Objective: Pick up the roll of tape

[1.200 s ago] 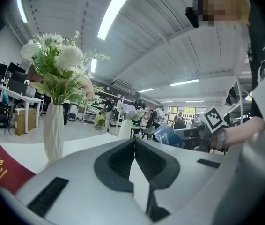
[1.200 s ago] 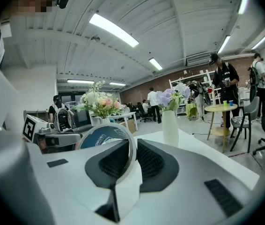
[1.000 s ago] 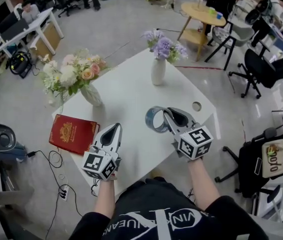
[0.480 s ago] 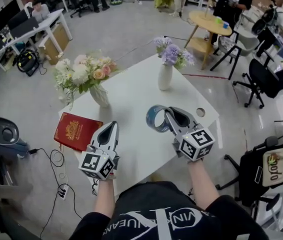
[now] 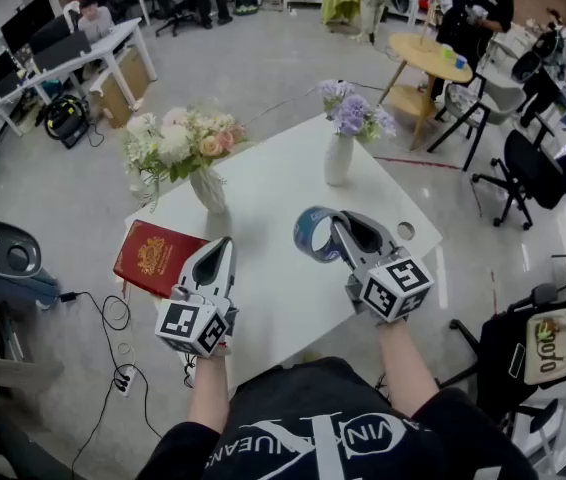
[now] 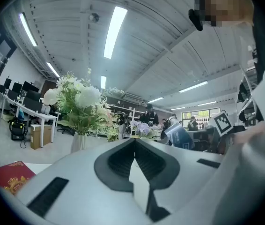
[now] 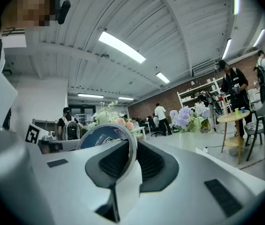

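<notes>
The roll of tape point(image 5: 311, 234), a grey-blue ring, hangs in the air above the white table point(image 5: 273, 198), pinched by its rim in my right gripper point(image 5: 333, 228), which is shut on it. In the right gripper view the tape roll point(image 7: 105, 137) stands upright between the jaws of my right gripper point(image 7: 131, 149), its blue face turned to the left. My left gripper point(image 5: 225, 246) hovers over the table's near left part, shut and holding nothing. In the left gripper view my left gripper point(image 6: 135, 143) has its jaws together, and the tape roll point(image 6: 179, 136) shows off to the right.
On the table stand a vase of pink and white flowers point(image 5: 181, 150) at left and a vase of purple flowers point(image 5: 347, 118) at the back. A red book point(image 5: 155, 258) lies on the left corner. A cable hole point(image 5: 405, 231) is at right. Office chairs point(image 5: 523, 168) stand beyond.
Both grippers have risen a little above the table, and the tape roll has gone up with the right one. The grip on it looks the same.
</notes>
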Tool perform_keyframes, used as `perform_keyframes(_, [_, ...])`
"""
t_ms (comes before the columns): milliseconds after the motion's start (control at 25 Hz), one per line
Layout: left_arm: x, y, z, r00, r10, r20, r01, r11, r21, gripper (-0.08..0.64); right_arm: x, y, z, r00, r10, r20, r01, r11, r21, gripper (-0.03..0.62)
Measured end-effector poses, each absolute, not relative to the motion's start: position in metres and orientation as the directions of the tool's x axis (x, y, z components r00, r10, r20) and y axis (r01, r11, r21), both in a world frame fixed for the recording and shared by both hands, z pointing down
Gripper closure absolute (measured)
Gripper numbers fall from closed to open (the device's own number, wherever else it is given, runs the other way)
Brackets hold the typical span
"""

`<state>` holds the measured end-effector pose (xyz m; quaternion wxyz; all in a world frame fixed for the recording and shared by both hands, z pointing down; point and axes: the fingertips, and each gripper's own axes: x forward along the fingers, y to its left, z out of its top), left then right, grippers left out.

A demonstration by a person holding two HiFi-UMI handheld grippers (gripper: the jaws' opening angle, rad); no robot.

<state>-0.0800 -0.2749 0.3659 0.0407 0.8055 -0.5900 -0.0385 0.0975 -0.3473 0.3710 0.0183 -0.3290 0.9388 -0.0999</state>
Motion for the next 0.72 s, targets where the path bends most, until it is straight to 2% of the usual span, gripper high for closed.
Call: perform_keyframes(720, [-0.097,-0.267,0.353,0.251,-0.967,-0.035,-0.965,-0.253,0.074,0.555,0.085,-0.347,0.36,-0.799,-0.6,-0.027,-0.579,0.781,-0.232,0.526])
